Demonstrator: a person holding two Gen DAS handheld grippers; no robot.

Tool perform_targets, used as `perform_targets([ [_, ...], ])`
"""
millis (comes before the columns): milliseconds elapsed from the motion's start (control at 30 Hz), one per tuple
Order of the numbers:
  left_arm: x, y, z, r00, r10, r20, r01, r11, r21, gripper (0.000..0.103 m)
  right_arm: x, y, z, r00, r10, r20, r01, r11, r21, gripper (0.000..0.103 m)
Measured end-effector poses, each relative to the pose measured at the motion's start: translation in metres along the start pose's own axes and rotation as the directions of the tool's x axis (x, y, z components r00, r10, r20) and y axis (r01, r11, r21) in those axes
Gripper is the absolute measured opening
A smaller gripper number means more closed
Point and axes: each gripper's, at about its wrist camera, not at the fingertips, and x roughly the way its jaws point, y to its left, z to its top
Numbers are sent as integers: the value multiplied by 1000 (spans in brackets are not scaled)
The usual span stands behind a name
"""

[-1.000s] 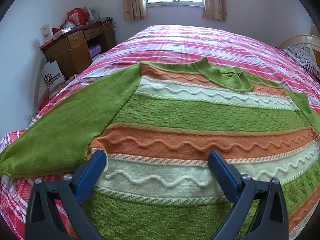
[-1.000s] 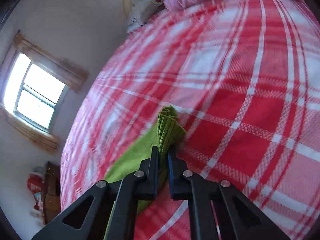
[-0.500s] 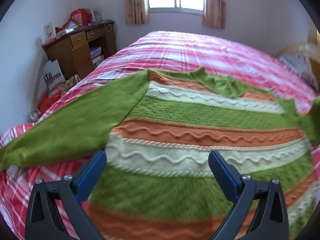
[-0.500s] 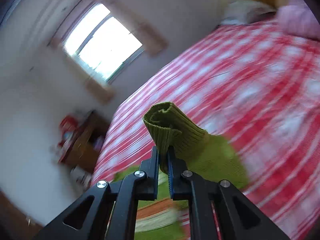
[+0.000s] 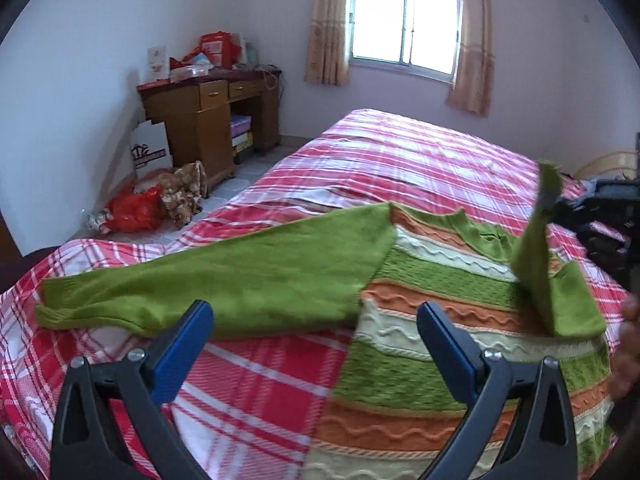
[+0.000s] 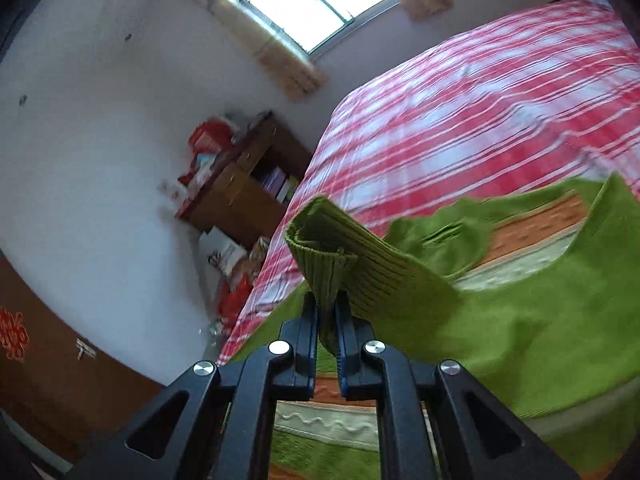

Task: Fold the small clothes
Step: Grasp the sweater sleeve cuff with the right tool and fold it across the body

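A striped green, orange and cream knit sweater [image 5: 440, 340] lies flat on the red plaid bed [image 5: 400, 160]. Its left sleeve [image 5: 224, 292] stretches out to the left on the bedspread. My left gripper [image 5: 314, 332] is open and empty, hovering above the sleeve and the sweater's left side. My right gripper [image 6: 327, 312] is shut on the ribbed cuff [image 6: 340, 252] of the right sleeve and holds it raised over the sweater body [image 6: 328, 420]. In the left wrist view that lifted sleeve [image 5: 536, 264] stands up at the right, folded inward over the chest.
A wooden desk [image 5: 208, 120] with clutter stands by the left wall. Bags and a red sack [image 5: 136, 212] lie on the floor beside it. A window with curtains [image 5: 404, 24] is in the far wall. Dark items [image 5: 608, 216] sit at the bed's right edge.
My right gripper has lifted the right sleeve cuff off the bed and swung it over the sweater body. My left gripper has drawn back and leftward, staying open.
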Motion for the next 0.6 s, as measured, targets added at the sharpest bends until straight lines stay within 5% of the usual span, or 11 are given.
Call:
perform_targets([
  [400,21,35,-14,998,29,-49,-33,997,-65,103,103,23,-50,991,-40,-125,30,996,-81,8],
  [500,25,37,-15,998,29,-57,-33,997,-71,103,123,20,-61,984,-6,-180,-7,997,-75,15],
  [567,26,37,-15,998,30,-61,-35,997,-75,103,133,19,-70,963,72,-261,-83,996,-32,56],
  [600,27,36,-15,998,29,-64,-34,997,-76,103,135,19,-70,954,133,-269,-140,990,-6,64],
])
